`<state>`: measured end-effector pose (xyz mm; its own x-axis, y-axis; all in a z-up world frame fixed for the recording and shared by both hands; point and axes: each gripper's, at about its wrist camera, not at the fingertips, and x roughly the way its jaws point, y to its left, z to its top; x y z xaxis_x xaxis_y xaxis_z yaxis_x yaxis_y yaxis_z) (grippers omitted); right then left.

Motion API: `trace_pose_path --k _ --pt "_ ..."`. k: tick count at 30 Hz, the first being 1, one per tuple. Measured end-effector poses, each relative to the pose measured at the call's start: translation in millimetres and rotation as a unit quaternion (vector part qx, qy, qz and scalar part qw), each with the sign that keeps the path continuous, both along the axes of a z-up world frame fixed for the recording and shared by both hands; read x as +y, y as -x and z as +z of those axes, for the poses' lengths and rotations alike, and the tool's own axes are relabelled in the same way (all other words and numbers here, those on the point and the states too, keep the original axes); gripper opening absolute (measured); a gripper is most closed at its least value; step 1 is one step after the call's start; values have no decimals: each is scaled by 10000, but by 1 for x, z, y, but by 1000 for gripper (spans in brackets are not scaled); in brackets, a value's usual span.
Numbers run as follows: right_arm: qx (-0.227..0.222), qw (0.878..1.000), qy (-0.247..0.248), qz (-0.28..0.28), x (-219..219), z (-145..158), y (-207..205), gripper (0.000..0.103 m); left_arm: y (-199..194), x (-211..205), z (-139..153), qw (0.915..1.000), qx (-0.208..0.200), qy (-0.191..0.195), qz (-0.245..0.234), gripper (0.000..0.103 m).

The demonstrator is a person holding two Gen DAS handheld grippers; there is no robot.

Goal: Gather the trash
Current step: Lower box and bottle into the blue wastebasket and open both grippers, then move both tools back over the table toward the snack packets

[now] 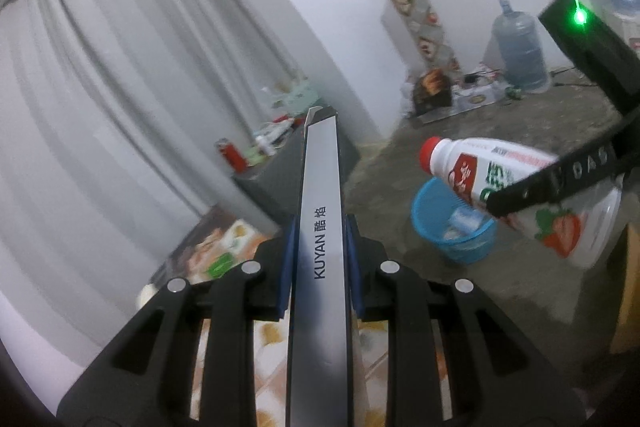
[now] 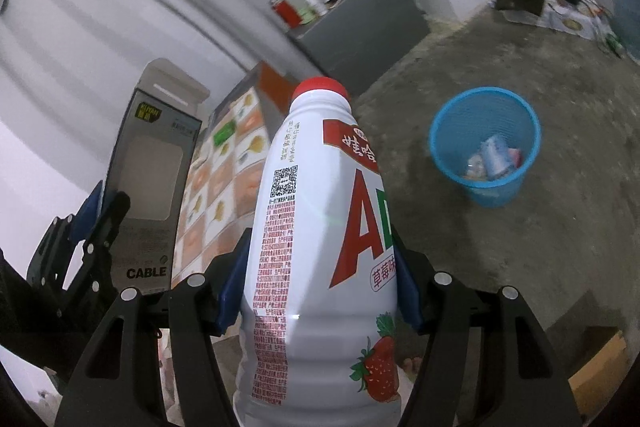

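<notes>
Step in hand: carry phase, both loads up off patterned counter, heading for bin.

Left gripper: jaws nearly closed, clamped on flat cable box, held edge-on.

Right gripper: jaws about half open, pads pressing milk bottle, red cap forward.

Blue mesh bin on floor, ahead and below, well apart from both loads; some scraps inside.

Next move, judged: bring each load over rim, then open jaws.

Count: grippers 2; held trash items 2 (box 1, bottle 1); bin 1.

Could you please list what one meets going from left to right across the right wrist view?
Grey cable box held by the left gripper → white strawberry-drink bottle with red cap → blue mesh waste basket → brown cardboard piece.
</notes>
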<state>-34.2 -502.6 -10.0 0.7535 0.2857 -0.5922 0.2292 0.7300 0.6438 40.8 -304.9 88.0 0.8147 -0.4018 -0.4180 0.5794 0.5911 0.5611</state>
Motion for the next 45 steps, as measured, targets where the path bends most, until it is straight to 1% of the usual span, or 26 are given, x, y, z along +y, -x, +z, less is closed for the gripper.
trace_pose_path --k 2,5,8,10,13,16,18,20,22,23,24,25,26,27,28,29,30,31,33,35,38,40,42,44,45 --pt "47 9999 -97 -133 -13 -10 0 61 -5 -16 -3 9997 188 33 -122 21" --pt "139 9985 -311 -431 -39 -30 2 61 -23 -43 -7 9973 666 140 -286 21" --pt "203 9959 -516 -722 -66 -46 2 61 -55 -69 -15 9887 1397 324 -436 21" --pt "278 9931 -683 -909 -83 -59 -2 61 -73 -81 -23 9827 1743 385 -486 21" --pt "369 9896 -904 -1059 -104 -75 -18 61 -105 -104 -43 9707 2316 406 -501 21" --pt "473 9861 -1034 -1213 -124 -90 -42 61 -137 -130 -68 9545 2905 459 -500 21" --pt "540 9849 -1046 -1270 -134 -95 -58 61 -157 -150 -85 9465 3154 469 -497 21" --pt "645 9829 -1076 -1351 -149 -104 -81 61 -174 -169 -99 9409 3321 489 -446 21" --pt "797 9807 -1051 -1444 -166 -115 -105 62 -200 -189 -113 9296 3590 765 -338 22" --pt "866 9802 -986 -1480 -175 -122 -119 63 -210 -196 -119 9250 3679 908 -272 25" --pt "929 9794 -932 -1534 -183 -129 -128 71 -220 -203 -125 9199 3760 1086 -245 44" --pt "1035 9771 -846 -1657 -192 -138 -136 74 -228 -210 -131 9200 3716 1226 -206 53" --pt "1173 9741 -756 -1777 -198 -146 -141 74 -235 -214 -140 9259 3553 1285 -10 57" --pt "1401 9690 -641 -1933 -205 -157 -143 74 -238 -218 -145 9275 3528 1231 133 57" --pt "1500 9662 -577 -2016 -207 -162 -142 74 -242 -218 -152 9230 3651 1182 277 57" --pt "1507 9651 -543 -2074 -208 -166 -139 74 -243 -215 -154 9166 3788 1240 329 57" --pt "1420 9661 -559 -2082 -206 -168 -133 74 -242 -208 -155 9073 3953 1402 300 57" --pt "1323 9675 -565 -2078 -201 -169 -124 74 -240 -203 -154 9045 3998 1467 233 57" --pt "1242 9686 -440 -2107 -190 -167 -108 74 -230 -190 -146 9064 3957 1480 57 57" --pt "1102 9711 -162 -2112 -171 -159 -89 74 -217 -175 -134 9081 3893 1540 -114 57" --pt "881 9728 297 -2120 -136 -139 -56 74 -196 -150 -115 9052 3895 1674 -288 60" --pt "746 9712 594 -2183 -117 -123 -38 74 -175 -131 -100 9055 3833 1774 -417 61" --pt "632 9666 942 -2299 -94 -106 -20 75 -157 -111 -87 9049 3789 1888 -444 62" --pt "587 9620 1198 -2381 -79 -93 -10 83 -138 -86 -75 9018 3785 2038 -451 63" --pt "555 9597 1347 -2404 -68 -86 -4 89 -130 -76 -69 9028 3746 2069 -433 63"
